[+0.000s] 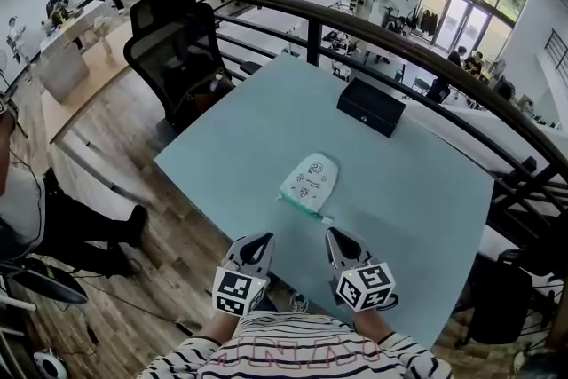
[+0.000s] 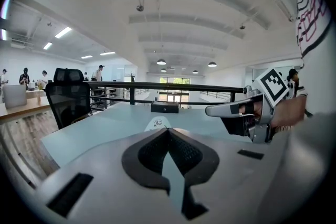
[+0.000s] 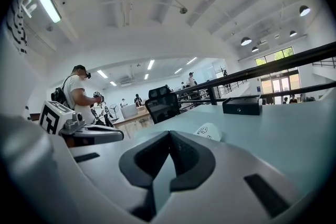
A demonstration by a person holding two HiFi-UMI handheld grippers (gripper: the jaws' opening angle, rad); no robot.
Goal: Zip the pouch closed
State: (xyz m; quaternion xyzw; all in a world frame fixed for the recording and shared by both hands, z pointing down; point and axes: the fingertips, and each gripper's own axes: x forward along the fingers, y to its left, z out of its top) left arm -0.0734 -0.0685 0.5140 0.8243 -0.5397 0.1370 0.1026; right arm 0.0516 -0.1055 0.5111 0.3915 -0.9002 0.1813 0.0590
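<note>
The small white pouch (image 1: 310, 180), rounded at its far end, with dark printed figures and a teal zip edge along its near end, lies flat on the pale blue-green table (image 1: 426, 191), towards my near edge. Neither tool touches it. My left gripper (image 1: 264, 237) sits just short of the pouch on the near left, its jaws clenched tip to tip on nothing. My right gripper (image 1: 333, 233) is level with it on the near right, jaws likewise pressed together and empty. Farther across the table stands a flat black box (image 1: 371, 106). Beyond the table's left side is a black office chair (image 1: 173, 49), and a dark metal railing (image 1: 312, 40) curves behind the table.
</note>
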